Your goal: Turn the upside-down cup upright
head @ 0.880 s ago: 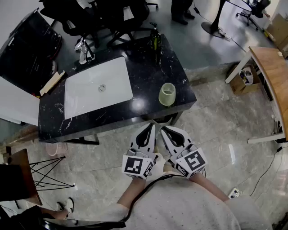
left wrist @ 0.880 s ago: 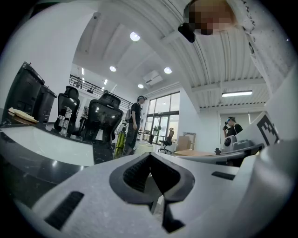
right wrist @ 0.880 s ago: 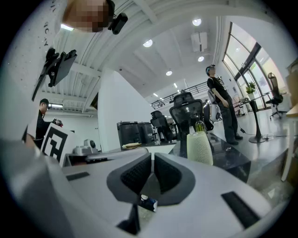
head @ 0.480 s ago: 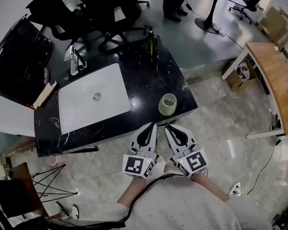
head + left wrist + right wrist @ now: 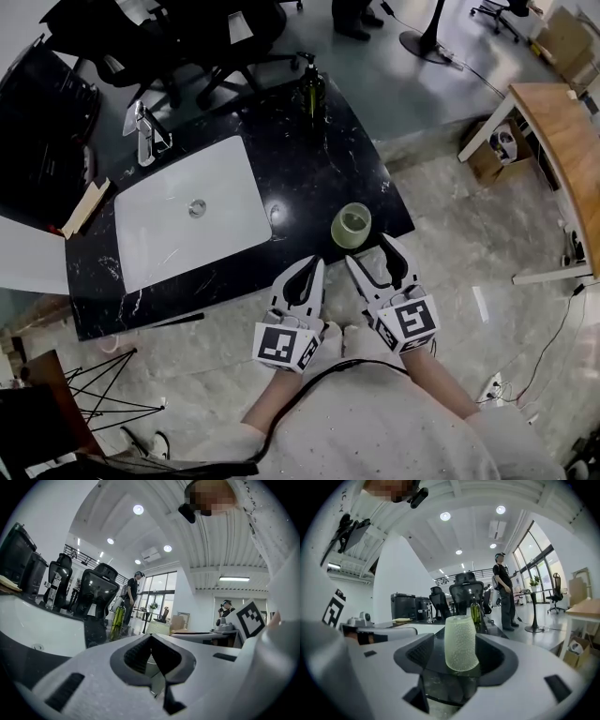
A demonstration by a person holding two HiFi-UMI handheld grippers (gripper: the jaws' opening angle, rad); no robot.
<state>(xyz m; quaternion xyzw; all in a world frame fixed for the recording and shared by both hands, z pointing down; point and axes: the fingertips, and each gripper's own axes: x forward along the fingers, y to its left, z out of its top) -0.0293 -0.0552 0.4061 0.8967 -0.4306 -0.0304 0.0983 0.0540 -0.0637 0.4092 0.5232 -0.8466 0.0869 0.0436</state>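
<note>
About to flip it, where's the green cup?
Head view: the cup stands at the near right corner of the counter, right of the sink, just ahead of the open right gripper.

The cup (image 5: 461,641) stands mouth down on the counter (image 5: 440,686), so its inside is hidden. In the right gripper view it covers the lower part of the green bottle (image 5: 475,611) behind it, and the bottle's label is too small to read. In the left gripper view the left tool (image 5: 151,639), jaws pressed together, blocks almost everything straight ahead. Only a pale bit, perhaps the cup, peeks over it. In the head view the wooden desk (image 5: 562,131) runs off the right edge. The office chairs (image 5: 187,37) and a bystander's legs (image 5: 354,17) are cut by the top edge, a dark machine (image 5: 47,94) by the left, and the person's shirt (image 5: 375,431) by the bottom.
</note>
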